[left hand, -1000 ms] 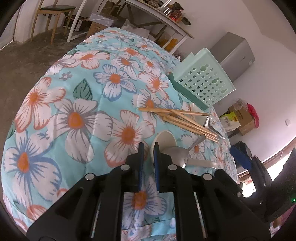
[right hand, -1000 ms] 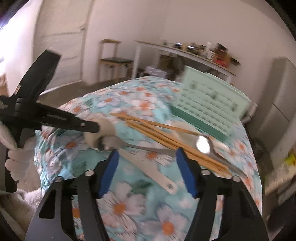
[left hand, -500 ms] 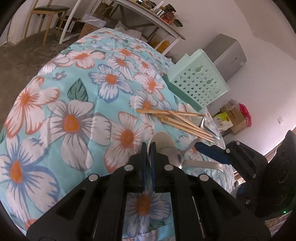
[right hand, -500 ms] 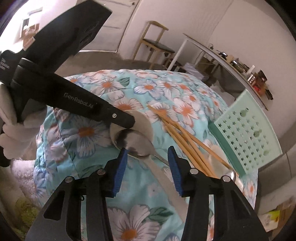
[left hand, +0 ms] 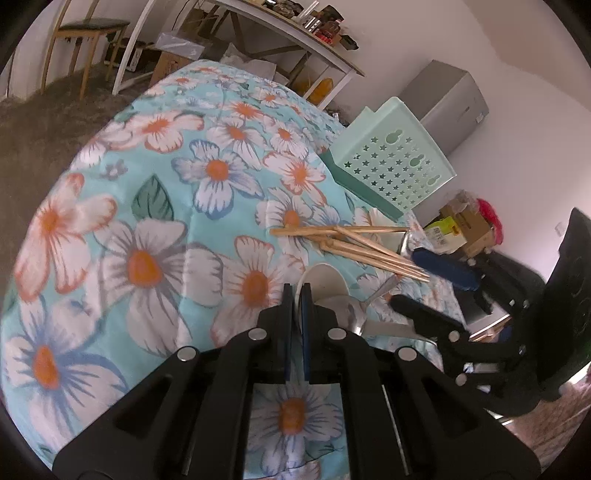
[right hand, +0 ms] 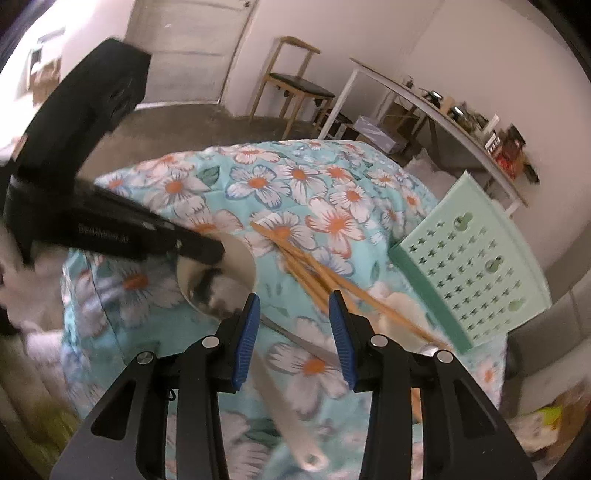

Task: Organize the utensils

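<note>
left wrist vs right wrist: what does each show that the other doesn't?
Left wrist only: the left tongs seen from behind, shut on the white spoon's bowl rim; a grey cabinet; cardboard boxes.

Right wrist only: a door; the white spoon's handle end on the cloth; the right tongs head-on, open, jaws just closing, straddling the metal spoon's handle without gripping.

Both: floral cloth, chopsticks, green basket, metal spoon, chair, white table.
</note>
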The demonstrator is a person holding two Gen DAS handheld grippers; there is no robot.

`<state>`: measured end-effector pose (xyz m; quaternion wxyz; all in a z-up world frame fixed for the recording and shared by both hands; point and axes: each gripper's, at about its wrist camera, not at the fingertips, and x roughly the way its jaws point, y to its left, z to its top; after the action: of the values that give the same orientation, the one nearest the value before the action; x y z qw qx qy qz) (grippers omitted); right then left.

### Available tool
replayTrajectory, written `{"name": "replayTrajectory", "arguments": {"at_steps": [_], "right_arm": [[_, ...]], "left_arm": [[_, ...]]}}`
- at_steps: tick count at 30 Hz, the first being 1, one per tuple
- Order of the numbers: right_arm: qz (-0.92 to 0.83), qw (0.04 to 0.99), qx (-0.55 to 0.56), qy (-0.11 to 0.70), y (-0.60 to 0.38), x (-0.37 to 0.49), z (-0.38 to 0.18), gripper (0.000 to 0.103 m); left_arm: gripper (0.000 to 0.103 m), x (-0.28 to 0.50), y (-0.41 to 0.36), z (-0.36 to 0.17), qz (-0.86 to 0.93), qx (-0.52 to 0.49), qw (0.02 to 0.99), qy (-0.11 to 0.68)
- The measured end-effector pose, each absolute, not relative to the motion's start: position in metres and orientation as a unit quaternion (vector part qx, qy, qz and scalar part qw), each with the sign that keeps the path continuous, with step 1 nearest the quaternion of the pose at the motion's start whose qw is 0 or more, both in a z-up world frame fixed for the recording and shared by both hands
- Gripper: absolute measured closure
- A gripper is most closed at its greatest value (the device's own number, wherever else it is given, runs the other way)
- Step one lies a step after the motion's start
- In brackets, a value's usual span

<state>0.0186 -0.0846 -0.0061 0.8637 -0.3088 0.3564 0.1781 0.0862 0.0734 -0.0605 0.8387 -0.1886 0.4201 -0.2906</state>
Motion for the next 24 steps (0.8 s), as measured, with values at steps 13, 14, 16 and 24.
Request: {"name": "replayTrajectory", "arguments": {"at_steps": [13, 14, 16, 24], "right_arm": [[0.314, 0.746, -0.464, 0.361, -0.06, 0.033, -0.031, 0.081], [0.319, 0.742, -0.469, 0.358, -0.058, 0.034, -0.032, 0.086], [0.329, 0.739, -0.468, 0.355, -0.055, 0.035, -0.034, 0.093], [0.315, 0.783, -0.422, 0.33, -0.068, 0.034, -0.016, 0.1]], "left_arm": [[0.1, 0.091, 0.065, -0.05, -0.265, -0.137, 0.844, 0.445], [0.1, 0.092, 0.065, -0.049, -0.262, -0.138, 0.844, 0.447], [0.1, 0.093, 0.066, -0.048, -0.254, -0.14, 0.846, 0.448], [0.1, 0.096, 0.069, -0.04, -0.236, -0.133, 0.849, 0.453]]}}
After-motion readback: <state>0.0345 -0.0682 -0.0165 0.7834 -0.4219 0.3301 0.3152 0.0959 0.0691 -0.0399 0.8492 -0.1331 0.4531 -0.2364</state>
